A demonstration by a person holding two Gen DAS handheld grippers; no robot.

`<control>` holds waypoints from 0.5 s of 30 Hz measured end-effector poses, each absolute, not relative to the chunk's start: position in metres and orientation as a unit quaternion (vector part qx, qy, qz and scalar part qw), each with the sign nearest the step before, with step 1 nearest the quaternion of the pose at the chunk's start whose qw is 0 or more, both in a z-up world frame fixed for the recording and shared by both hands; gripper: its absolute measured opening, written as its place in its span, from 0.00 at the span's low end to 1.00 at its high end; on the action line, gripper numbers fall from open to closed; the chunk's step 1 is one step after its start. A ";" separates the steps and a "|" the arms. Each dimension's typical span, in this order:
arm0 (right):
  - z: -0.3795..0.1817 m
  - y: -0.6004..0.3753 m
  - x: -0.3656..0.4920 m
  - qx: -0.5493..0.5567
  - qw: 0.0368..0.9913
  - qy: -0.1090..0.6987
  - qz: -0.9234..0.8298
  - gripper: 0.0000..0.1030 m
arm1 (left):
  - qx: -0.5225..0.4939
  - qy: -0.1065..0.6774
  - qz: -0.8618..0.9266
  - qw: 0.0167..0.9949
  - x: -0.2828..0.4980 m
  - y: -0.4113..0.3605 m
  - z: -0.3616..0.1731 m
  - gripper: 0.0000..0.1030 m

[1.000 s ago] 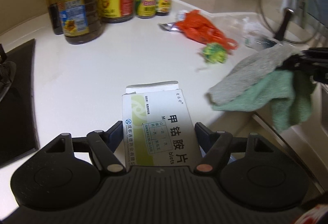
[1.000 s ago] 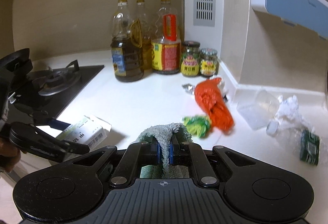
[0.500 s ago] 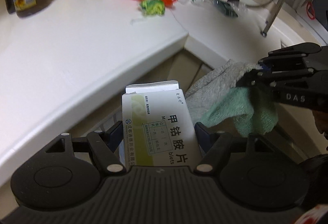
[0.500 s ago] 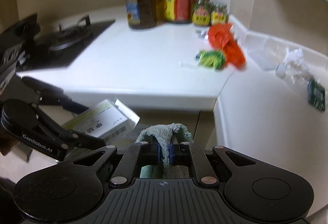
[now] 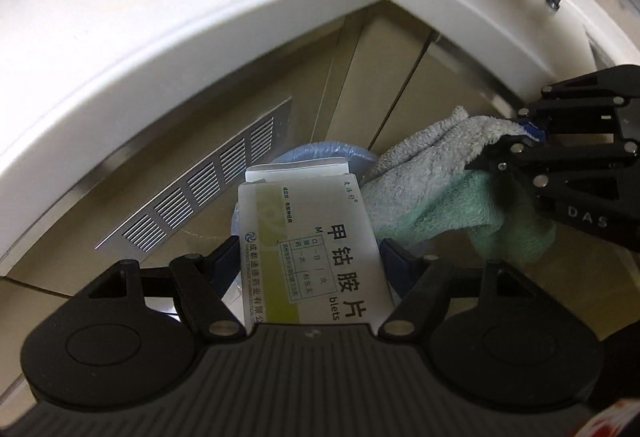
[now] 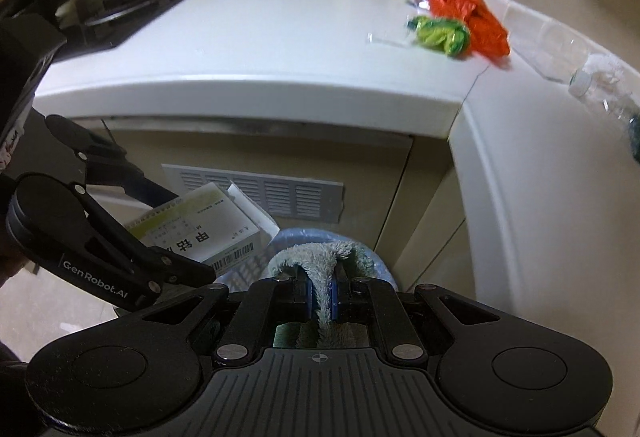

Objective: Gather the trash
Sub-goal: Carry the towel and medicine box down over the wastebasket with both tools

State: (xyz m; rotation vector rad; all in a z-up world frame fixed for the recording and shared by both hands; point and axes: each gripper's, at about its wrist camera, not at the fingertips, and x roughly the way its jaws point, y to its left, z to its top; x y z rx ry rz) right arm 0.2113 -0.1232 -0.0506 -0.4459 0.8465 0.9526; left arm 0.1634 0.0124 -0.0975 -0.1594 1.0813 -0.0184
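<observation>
The left gripper (image 5: 308,257) is clamping a white medicine box (image 5: 312,237) between wide-set jaws, while the right gripper (image 6: 320,295) is pinching a grey-green cloth (image 6: 316,261) with jaws nearly together. Both are hanging over a blue-lined bin (image 6: 362,251) below the white countertop (image 6: 280,37), where orange and green wrappers (image 6: 460,17) are lying.

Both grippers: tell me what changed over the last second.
Both came down off the counter to the bin in front of the cabinet. The left gripper brought the medicine box along; the right gripper brought the cloth. Nothing was let go or newly grasped. The grips are unchanged, and the orange bag and green wrapper stayed on the counter.
</observation>
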 end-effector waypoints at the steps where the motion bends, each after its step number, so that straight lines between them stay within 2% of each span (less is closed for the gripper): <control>1: -0.054 -0.122 0.212 -0.209 0.780 0.393 0.440 0.08 | -0.075 0.516 -0.008 0.853 0.165 0.012 -0.100 0.70; 15: -0.112 -0.112 0.220 -0.233 0.761 0.432 0.425 0.08 | -0.069 0.544 -0.010 0.836 0.183 0.011 -0.134 0.70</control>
